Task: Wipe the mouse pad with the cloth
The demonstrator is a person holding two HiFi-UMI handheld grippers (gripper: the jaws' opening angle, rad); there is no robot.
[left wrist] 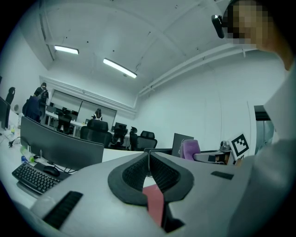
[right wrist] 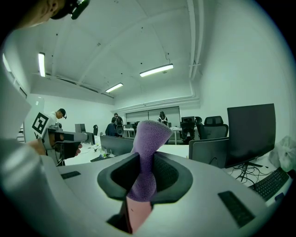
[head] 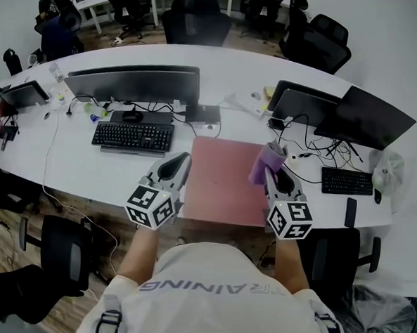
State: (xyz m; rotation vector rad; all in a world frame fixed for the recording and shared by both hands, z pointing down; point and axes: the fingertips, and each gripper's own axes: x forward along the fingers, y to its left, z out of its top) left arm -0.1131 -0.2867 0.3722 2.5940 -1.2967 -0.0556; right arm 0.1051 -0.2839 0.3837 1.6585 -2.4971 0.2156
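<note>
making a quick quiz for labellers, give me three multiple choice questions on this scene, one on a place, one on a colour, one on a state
1. Where does the mouse pad lie?
A) on the desk, between the left keyboard and the right keyboard
B) on a chair seat
C) on top of a monitor

2. What colour is the cloth?
A) yellow
B) purple
C) white

3. How do the jaws of the left gripper stand?
A) wide apart
B) shut on the cloth
C) together with nothing between them

Answers:
1 A, the head view shows the pad flat on the desk with a keyboard off to each side.
2 B, it reads purple in the head view and the right gripper view.
3 C, the left gripper view shows the pads meeting with nothing in them.
</note>
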